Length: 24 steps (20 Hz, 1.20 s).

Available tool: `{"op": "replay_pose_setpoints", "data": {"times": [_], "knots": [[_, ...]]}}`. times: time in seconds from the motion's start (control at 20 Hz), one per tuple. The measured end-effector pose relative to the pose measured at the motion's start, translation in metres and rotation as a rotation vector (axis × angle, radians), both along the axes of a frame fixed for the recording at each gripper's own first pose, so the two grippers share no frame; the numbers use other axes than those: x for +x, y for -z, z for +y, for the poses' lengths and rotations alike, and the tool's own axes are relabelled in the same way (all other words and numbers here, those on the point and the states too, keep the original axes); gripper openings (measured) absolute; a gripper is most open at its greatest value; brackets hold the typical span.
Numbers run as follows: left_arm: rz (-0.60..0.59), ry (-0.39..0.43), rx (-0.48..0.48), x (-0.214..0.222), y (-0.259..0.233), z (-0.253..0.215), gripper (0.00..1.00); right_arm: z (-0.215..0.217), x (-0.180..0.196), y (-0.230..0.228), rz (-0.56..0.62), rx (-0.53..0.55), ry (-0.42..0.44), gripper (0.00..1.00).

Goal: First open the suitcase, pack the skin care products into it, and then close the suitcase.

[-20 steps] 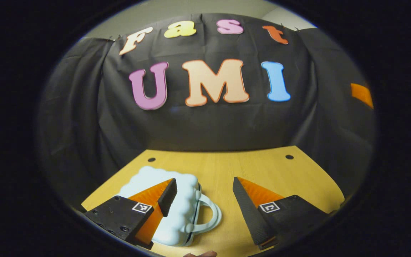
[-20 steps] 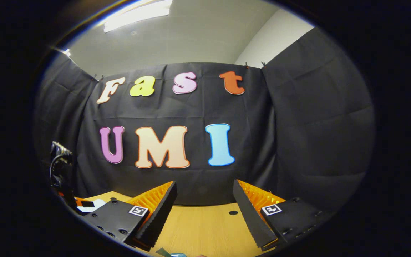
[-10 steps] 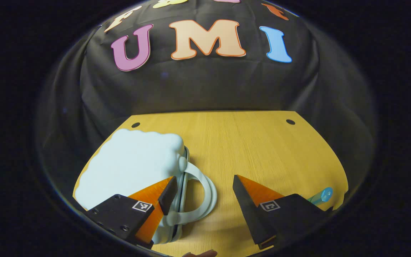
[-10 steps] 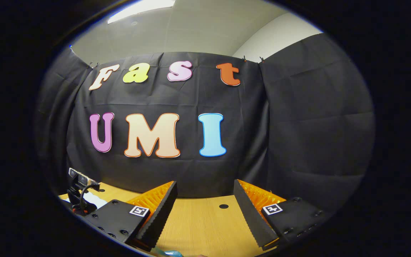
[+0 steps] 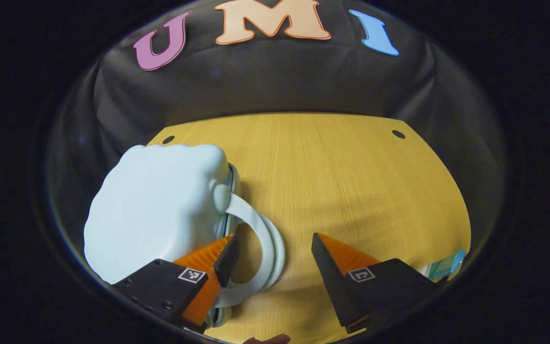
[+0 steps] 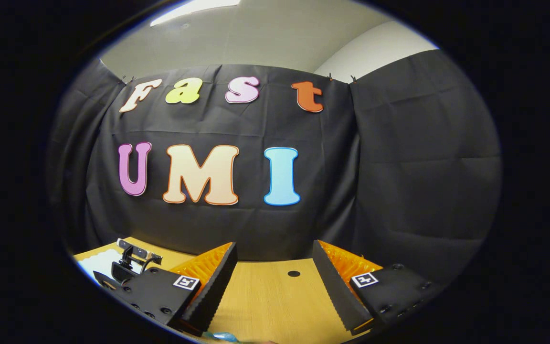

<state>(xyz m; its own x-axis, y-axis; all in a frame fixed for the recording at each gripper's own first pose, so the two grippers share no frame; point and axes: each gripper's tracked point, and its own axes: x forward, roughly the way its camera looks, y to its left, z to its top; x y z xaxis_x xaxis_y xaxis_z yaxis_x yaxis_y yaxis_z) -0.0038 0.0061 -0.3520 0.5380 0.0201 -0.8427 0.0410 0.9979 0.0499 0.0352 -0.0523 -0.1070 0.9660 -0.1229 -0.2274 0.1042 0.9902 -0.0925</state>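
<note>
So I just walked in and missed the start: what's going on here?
A person is working with two handheld grippers at a wooden table. The left gripper, open, is over the handle of a closed pale blue suitcase, one finger by the handle loop. The right gripper is open over bare table, holding nothing. A teal-capped skin care item lies at the table's edge, unpacked.

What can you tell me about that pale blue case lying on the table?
The suitcase is small, pale blue, with a puffy, cloud-like shell of smooth plastic. It lies flat on the wooden table, shut, its seam and looped handle facing right in the left gripper view. The left gripper hovers over that handle, jaws apart, one finger over the loop.
</note>
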Motion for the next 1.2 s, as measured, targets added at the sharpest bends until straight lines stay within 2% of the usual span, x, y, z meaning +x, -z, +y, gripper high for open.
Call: {"op": "replay_pose_setpoints", "data": {"times": [0.35,0.45,0.55,0.65,0.7,0.75,0.85,0.95,1.0,1.2], "knots": [[0.112,-0.02,-0.011,-0.005,0.028,-0.004,0.95,-0.004,-0.002,0.008,0.016,-0.01,0.014,0.99],[0.143,0.005,-0.065,-0.008,0.033,-0.014,0.95,-0.004,-0.003,0.008,0.017,-0.008,0.01,0.99],[0.141,0.005,-0.071,-0.008,0.028,-0.011,0.8,-0.004,-0.003,0.009,0.013,-0.013,0.009,0.99],[0.124,-0.006,-0.058,-0.004,0.025,-0.003,0.56,-0.003,-0.003,0.009,0.009,-0.01,0.004,0.99],[0.127,-0.006,-0.064,-0.005,0.024,-0.002,0.33,-0.002,-0.003,0.009,0.006,-0.008,0.001,0.99],[0.136,-0.002,-0.074,-0.005,0.024,0.0,0.3,-0.001,-0.003,0.009,0.005,-0.006,-0.002,0.99],[0.141,0.009,-0.097,-0.003,0.022,0.002,0.16,0.002,-0.003,0.011,0.007,0.003,-0.01,0.99],[0.142,0.013,-0.109,-0.004,0.019,0.002,0.17,0.005,-0.003,0.01,0.002,0.008,-0.016,0.99],[0.139,0.01,-0.108,-0.004,0.017,0.002,0.08,0.008,-0.003,0.009,-0.002,0.01,-0.022,0.99],[0.093,0.028,-0.037,0.003,0.003,-0.002,0.0,0.014,-0.004,0.004,-0.018,0.017,-0.04,0.98]]}}
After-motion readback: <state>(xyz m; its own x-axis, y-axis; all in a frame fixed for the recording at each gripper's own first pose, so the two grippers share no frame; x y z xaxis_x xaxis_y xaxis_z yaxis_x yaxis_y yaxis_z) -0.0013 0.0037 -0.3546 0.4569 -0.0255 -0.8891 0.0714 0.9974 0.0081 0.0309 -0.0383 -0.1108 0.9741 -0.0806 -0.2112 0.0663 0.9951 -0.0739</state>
